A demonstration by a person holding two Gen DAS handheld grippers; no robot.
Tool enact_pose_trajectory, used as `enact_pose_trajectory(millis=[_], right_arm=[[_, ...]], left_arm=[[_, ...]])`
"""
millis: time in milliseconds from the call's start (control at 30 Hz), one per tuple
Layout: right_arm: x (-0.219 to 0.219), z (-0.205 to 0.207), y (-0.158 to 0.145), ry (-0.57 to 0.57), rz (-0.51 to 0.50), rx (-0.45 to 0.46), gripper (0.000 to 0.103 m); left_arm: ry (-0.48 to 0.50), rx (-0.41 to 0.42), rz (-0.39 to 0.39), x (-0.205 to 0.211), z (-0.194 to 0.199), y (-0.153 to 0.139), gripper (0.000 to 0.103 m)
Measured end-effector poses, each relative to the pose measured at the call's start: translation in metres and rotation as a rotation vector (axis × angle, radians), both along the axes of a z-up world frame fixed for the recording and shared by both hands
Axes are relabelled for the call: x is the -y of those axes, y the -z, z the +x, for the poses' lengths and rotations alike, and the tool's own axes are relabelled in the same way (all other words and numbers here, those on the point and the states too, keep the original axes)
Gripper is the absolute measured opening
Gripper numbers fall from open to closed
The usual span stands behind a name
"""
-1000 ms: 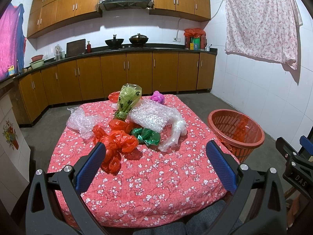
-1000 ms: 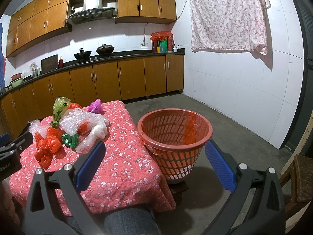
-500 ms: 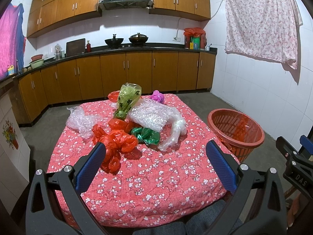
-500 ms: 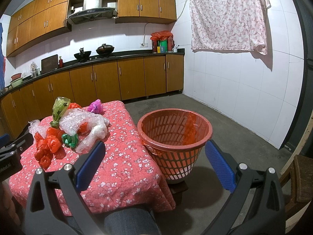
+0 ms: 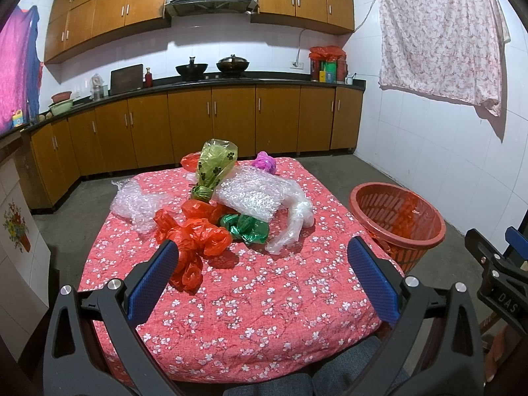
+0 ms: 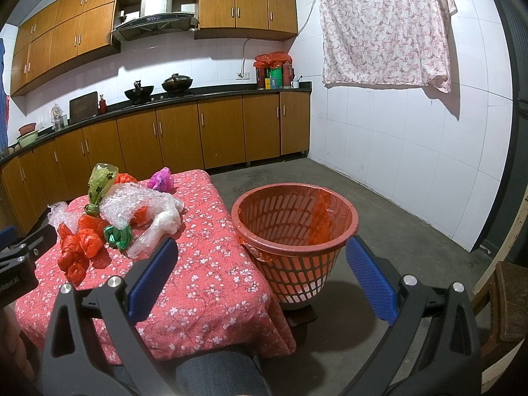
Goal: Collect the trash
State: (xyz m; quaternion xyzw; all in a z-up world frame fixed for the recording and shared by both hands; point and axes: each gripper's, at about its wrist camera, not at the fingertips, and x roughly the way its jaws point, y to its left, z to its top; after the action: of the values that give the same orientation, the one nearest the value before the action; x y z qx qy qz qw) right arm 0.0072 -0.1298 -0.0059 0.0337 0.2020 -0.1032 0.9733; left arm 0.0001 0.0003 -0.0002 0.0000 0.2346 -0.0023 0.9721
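— Moved since a second ago? Nothing to speak of: same pile, same basket, both claws held where they were.

— Where's the trash?

— Heaped mid-table on the red floral cloth [image 5: 250, 310]. Crumpled red bag [image 5: 193, 241] nearest, green foil wad [image 5: 246, 227] just right of it, touching. Behind those, bubble wrap [image 5: 254, 194] with a clear plastic tail [image 5: 297, 221] trailing forward. Knotted olive bag with paw prints [image 5: 214, 168] upright at the back, pink bundle [image 5: 264, 162] at the far edge, more bubble wrap [image 5: 135, 201] off to the left.

— And the bin?

— Orange slotted basket [image 6: 297, 234], red liner inside, on the floor hard against the table's right side.

— Claws?

— Left gripper [image 5: 264, 280] spread wide, gripping nothing, poised over the near cloth short of the pile. Right gripper [image 6: 260, 277] equally wide, also bare, aimed at the basket.

— Beyond that?

— Wooden cabinets [image 5: 231, 118], two woks on the counter, floral sheet [image 6: 386, 29] hung on the tiled wall.
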Motion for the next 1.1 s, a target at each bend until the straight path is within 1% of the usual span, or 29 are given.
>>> enact_pose_trajectory(millis=[233, 367, 467, 600, 767, 867, 1000, 1100], right_arm=[[0.001, 0.001, -0.001, 0.000, -0.001, -0.001, 0.099], [0.002, 0.004, 0.000, -0.001, 0.002, -0.017, 0.099], [0.001, 0.010, 0.010, -0.015, 0.015, -0.039, 0.099], [-0.011, 0.022, 0.015, -0.035, 0.002, -0.062, 0.099], [-0.021, 0.050, 0.022, -0.086, 0.008, -0.095, 0.099], [-0.032, 0.070, 0.025, -0.108, 0.018, -0.102, 0.099], [-0.045, 0.100, 0.029, -0.133, 0.034, -0.096, 0.099], [-0.060, 0.127, 0.037, -0.158, 0.034, -0.111, 0.099]], left_arm=[[-0.006, -0.003, 0.002, 0.000, 0.000, 0.000, 0.101], [-0.014, -0.010, -0.010, -0.005, 0.000, 0.003, 0.101], [-0.057, -0.027, -0.004, -0.016, -0.002, 0.010, 0.101], [-0.124, -0.074, -0.048, -0.050, 0.004, 0.027, 0.101], [-0.236, -0.095, -0.066, -0.091, 0.010, 0.039, 0.101], [-0.270, -0.103, -0.067, -0.104, 0.021, 0.045, 0.101], [-0.266, -0.118, -0.084, -0.109, 0.042, 0.051, 0.101], [-0.257, -0.134, -0.083, -0.107, 0.062, 0.056, 0.100]])
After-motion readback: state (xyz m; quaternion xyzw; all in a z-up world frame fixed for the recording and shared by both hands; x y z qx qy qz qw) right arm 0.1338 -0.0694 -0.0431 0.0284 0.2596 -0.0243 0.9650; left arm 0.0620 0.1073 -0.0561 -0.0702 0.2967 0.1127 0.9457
